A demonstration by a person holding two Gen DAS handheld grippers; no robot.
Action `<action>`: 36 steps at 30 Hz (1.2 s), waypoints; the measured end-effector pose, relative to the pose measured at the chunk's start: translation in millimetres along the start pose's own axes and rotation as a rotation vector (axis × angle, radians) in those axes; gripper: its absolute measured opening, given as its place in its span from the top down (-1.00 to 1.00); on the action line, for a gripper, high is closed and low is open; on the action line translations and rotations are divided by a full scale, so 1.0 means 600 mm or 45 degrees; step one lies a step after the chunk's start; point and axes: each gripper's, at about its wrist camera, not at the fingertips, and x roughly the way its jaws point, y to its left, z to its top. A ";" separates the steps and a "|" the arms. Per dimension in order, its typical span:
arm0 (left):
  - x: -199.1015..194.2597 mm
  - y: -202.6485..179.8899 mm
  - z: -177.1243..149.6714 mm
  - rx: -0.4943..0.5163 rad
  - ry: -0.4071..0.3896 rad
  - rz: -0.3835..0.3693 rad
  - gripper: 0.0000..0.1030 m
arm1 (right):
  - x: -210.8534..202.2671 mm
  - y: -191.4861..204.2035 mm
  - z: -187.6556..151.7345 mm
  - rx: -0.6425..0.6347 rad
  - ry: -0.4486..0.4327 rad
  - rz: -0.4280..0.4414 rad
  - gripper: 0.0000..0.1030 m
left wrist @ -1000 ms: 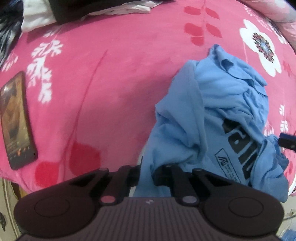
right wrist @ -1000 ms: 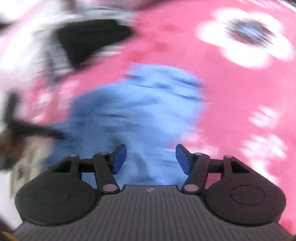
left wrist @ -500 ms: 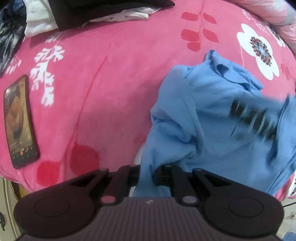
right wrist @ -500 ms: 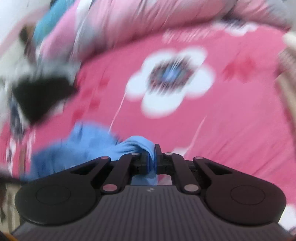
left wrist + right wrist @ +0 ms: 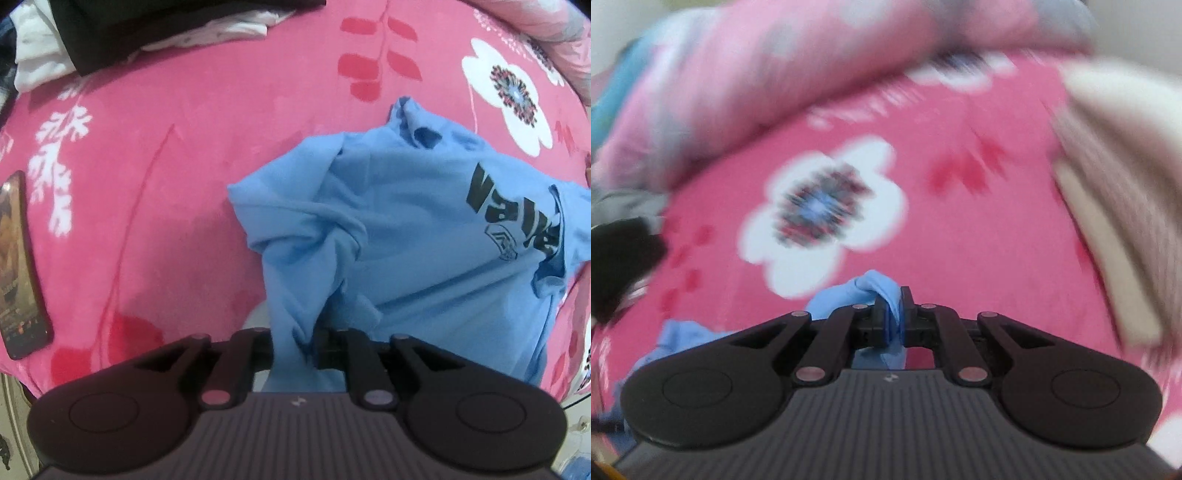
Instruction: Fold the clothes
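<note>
Blue shirt [image 5: 424, 236] lay crumpled on pink blanket [image 5: 184, 166], right of phone [image 5: 18, 266]. Left gripper [image 5: 301, 345] pinched near hem, jaws just eased wider, cloth between. Right gripper [image 5: 894, 317] clamped opposite shirt edge; shirt stretched between both.

Soft matt cotton-like blue T-shirt [image 5: 417, 236]; plush, fuzzy pink floral blanket [image 5: 192, 155]; glossy glass-faced phone [image 5: 18, 266]; matt black plastic left tool [image 5: 295, 350].
</note>
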 end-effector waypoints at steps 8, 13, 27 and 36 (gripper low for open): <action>-0.027 0.009 -0.001 -0.012 -0.068 -0.004 -0.02 | -0.016 -0.047 -0.016 0.115 -0.075 -0.100 0.59; -0.047 0.008 0.012 -0.025 -0.149 -0.020 -0.04 | -0.049 -0.030 -0.018 0.081 -0.127 0.000 0.44; -0.018 -0.149 0.049 0.282 -0.309 -0.085 -0.10 | 0.099 0.171 -0.130 -0.757 0.281 0.219 0.91; 0.028 -0.265 0.118 0.486 -0.423 -0.028 -0.17 | 0.001 0.021 -0.146 -0.544 0.385 0.053 0.92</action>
